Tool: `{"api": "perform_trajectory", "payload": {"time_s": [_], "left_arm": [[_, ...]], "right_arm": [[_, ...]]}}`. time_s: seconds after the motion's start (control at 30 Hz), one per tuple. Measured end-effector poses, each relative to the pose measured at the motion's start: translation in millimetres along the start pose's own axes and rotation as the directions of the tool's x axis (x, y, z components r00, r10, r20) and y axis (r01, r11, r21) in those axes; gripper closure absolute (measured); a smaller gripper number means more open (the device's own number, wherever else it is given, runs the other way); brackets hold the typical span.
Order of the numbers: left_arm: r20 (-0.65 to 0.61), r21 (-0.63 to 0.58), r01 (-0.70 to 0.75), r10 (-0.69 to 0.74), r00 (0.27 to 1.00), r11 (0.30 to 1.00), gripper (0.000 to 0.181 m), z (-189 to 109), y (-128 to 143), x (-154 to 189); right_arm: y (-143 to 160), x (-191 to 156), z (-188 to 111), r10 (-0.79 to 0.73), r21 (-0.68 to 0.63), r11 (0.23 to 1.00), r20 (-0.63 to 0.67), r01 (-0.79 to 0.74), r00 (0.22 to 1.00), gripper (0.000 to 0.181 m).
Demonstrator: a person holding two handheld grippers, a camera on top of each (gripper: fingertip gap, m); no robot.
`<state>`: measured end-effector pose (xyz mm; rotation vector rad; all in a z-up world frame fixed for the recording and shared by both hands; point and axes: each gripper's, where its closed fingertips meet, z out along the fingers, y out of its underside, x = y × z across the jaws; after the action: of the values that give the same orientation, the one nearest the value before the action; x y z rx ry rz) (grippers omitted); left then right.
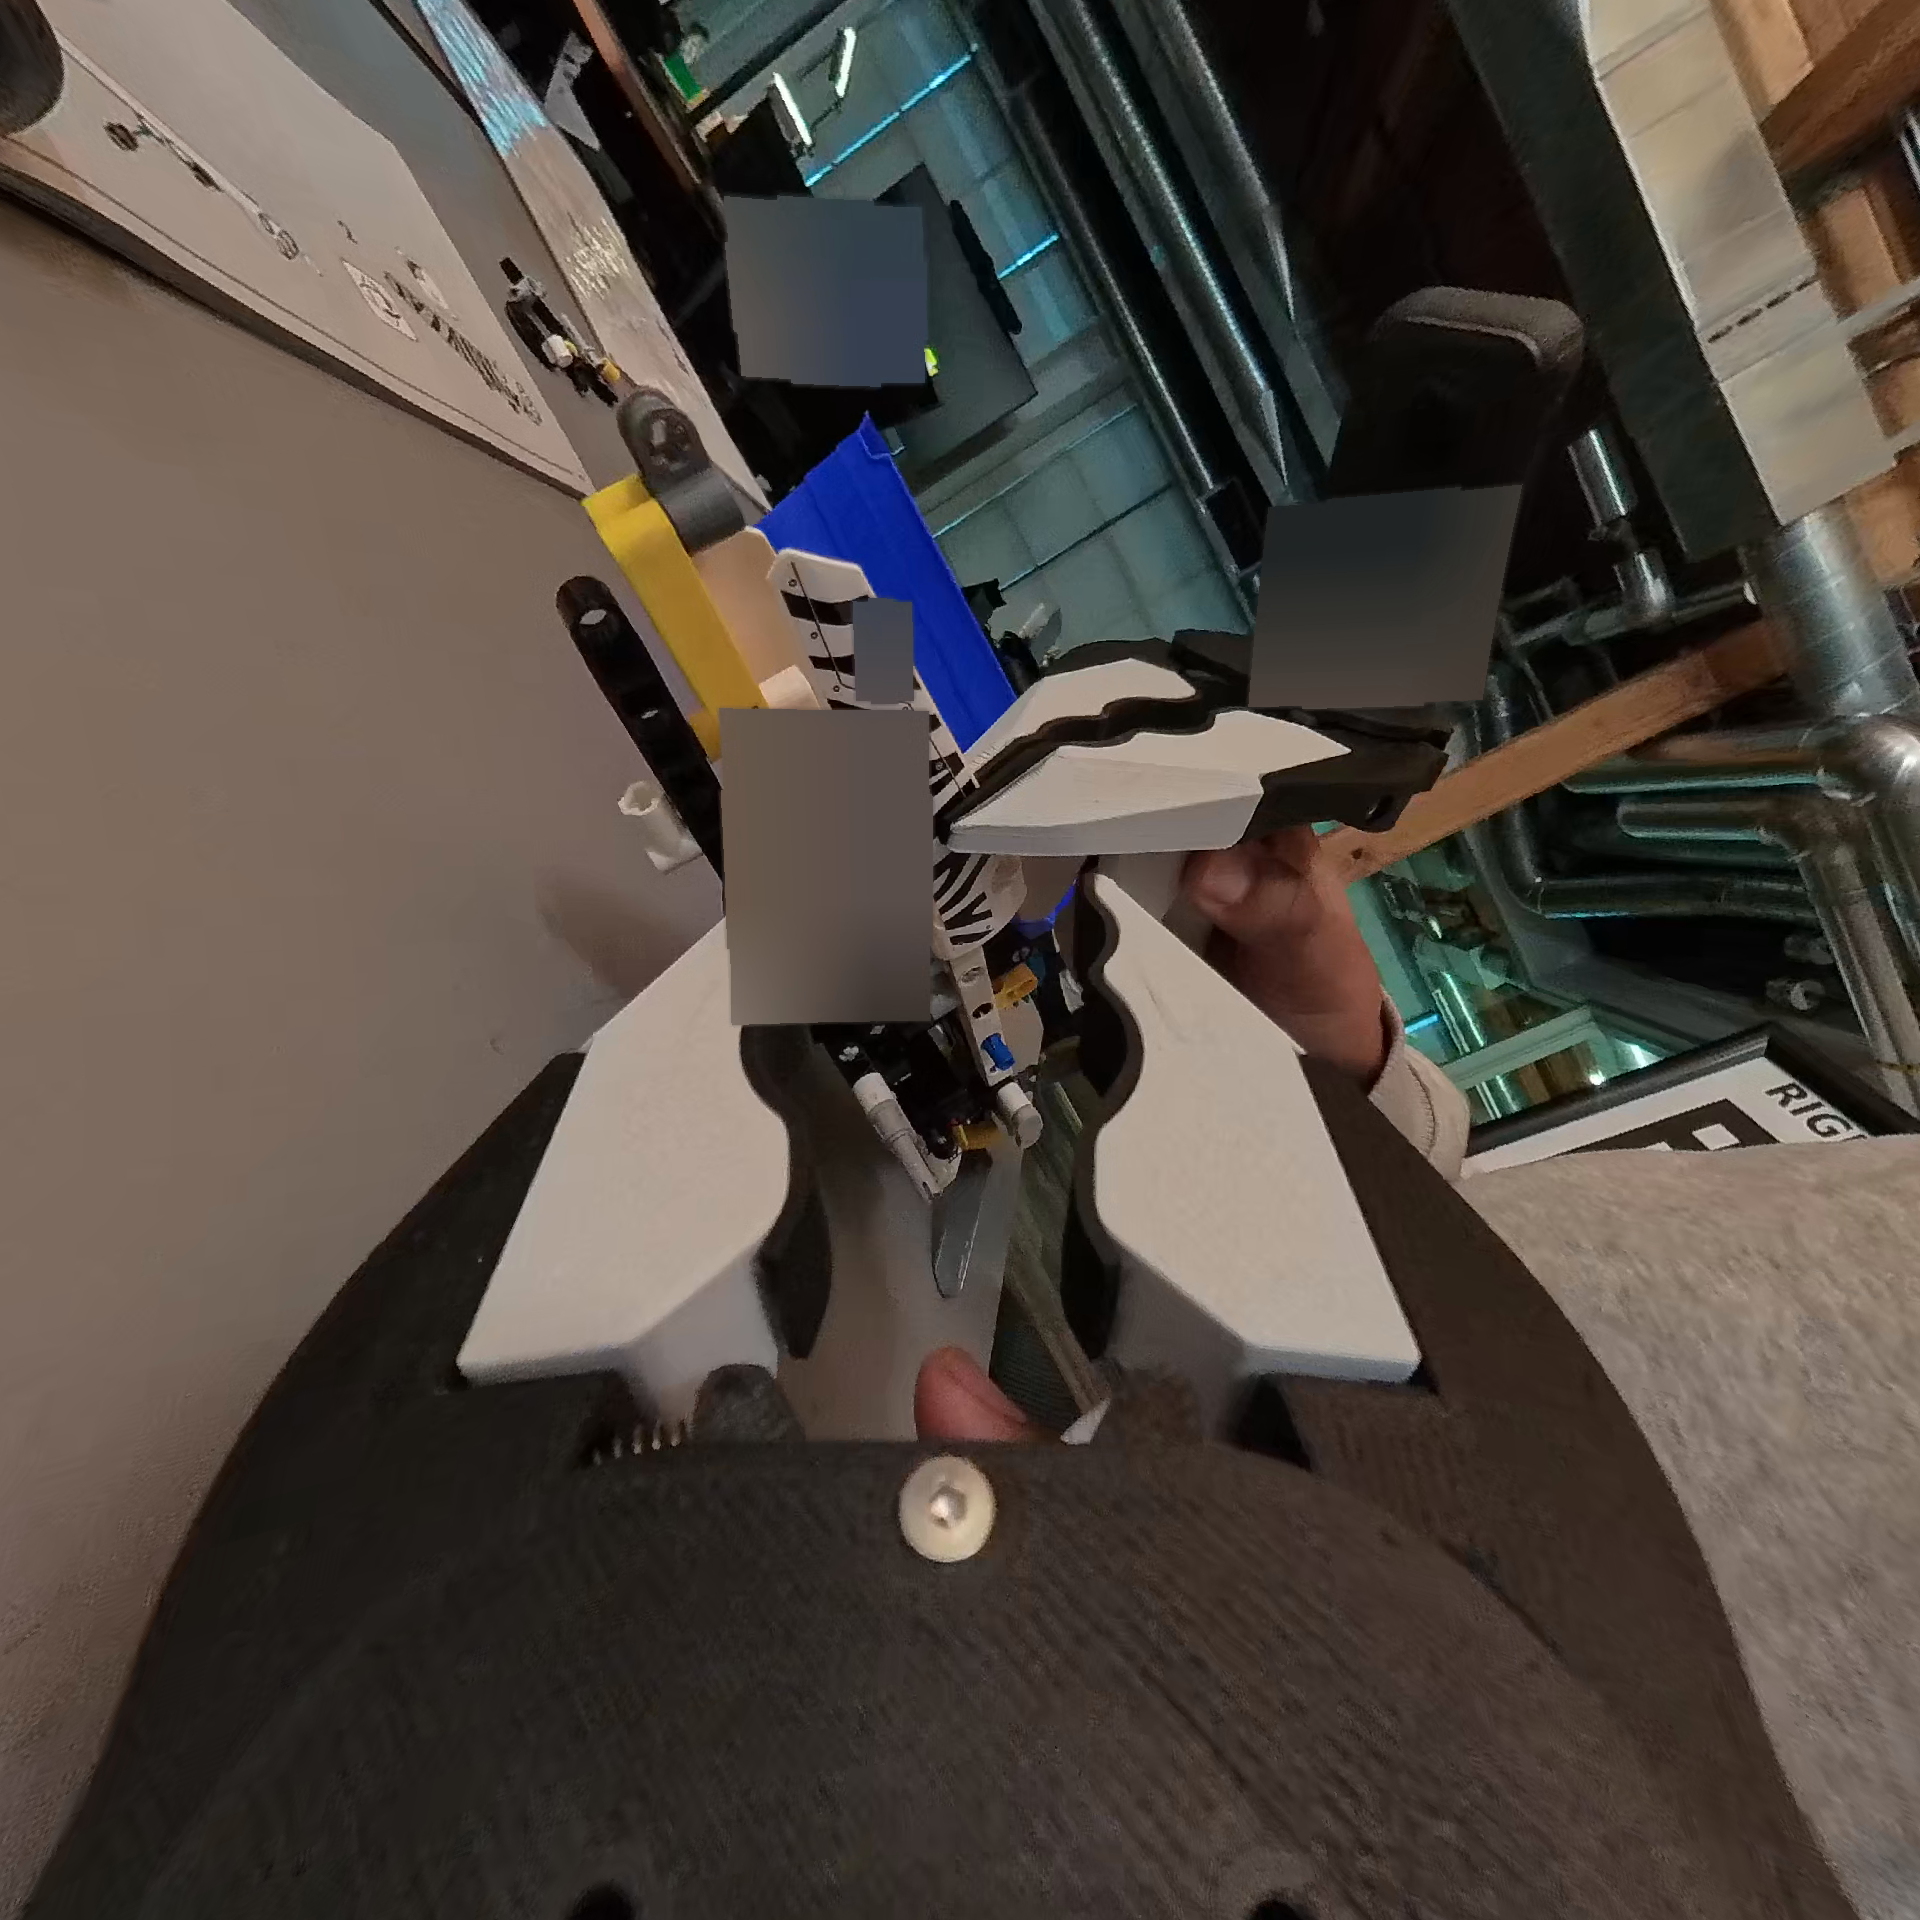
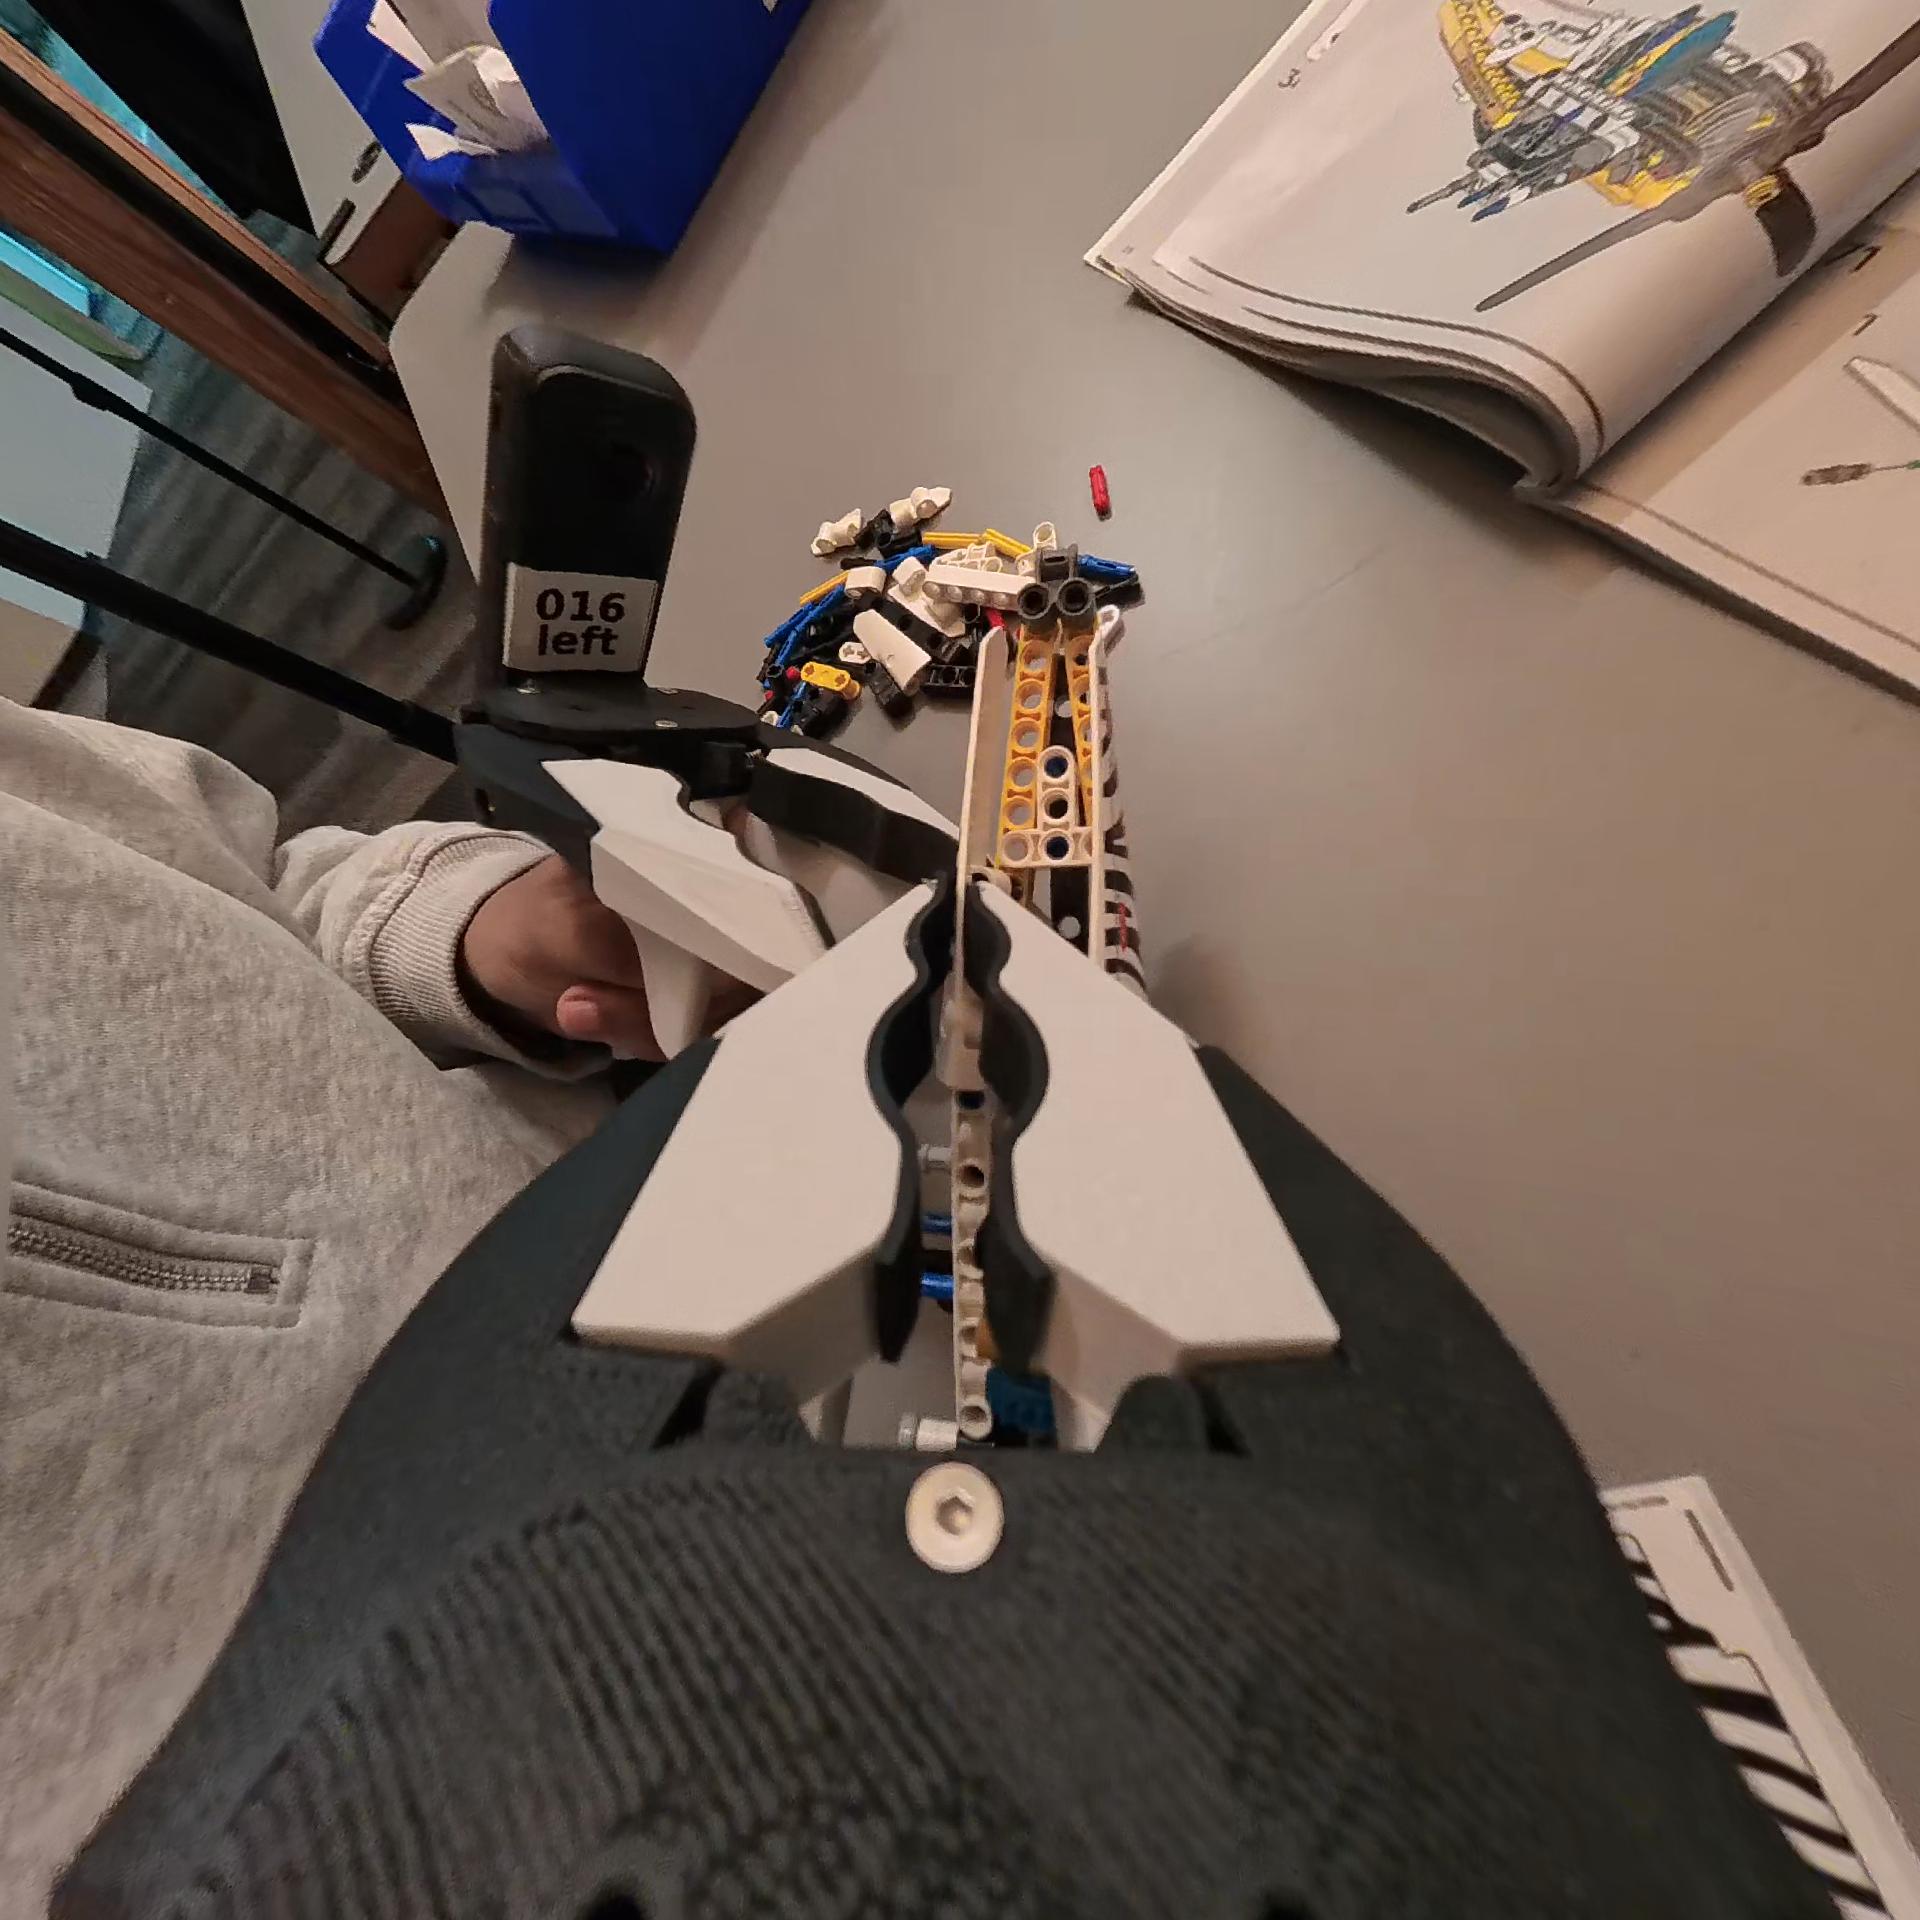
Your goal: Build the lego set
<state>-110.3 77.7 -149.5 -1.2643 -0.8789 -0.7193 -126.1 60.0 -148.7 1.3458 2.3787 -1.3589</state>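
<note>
1. The right gripper [image 2: 961,914] has its white fingers [image 2: 1091,1049] pressed together on the near end of the long white, yellow and black Lego Technic assembly [image 2: 1049,790], clamping a thin white beam that runs back between them towards the wrist.
2. The left gripper [image 1: 914,935] has its fingers [image 1: 1174,1049] apart. The same assembly sits in the gap between them, and I cannot tell whether either finger touches it.
3. From the right wrist view, the assembly's long axis runs straight ahead along the right fingers. Its far end, capped by a grey connector, points at the heap of loose parts, and its body stands above the grey surface [image 2: 1455,935].
4. The left gripper comes in from the left side, its fingers crossing the assembly close to where the right fingers hold it. Both are at the near end, but only the right one clearly has hold, so I judge the left to be the free one for the next fitting.
5. The pile of small white, blue, yellow and black Lego pieces [image 2: 935,613] lies on the surface just beyond the assembly's far tip.
6. Further out, an open instruction booklet [image 2: 1507,260] lies to the right, and a blue plastic bin [image 2: 582,135] stands at the far left edge.
</note>
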Motion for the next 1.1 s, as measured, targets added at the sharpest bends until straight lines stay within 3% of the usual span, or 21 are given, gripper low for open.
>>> {"api": "perform_trajectory", "payload": {"time_s": [1.1], "left_arm": [[0.018,0.005,0.038,-0.038,0.999,0.999,0.128,-1.2,-1.6,-4.1]], "right_arm": [[-0.5,5.3,7.3,0.001,-0.022,1.0,0.085,0.001,0.996,0.181]]}}
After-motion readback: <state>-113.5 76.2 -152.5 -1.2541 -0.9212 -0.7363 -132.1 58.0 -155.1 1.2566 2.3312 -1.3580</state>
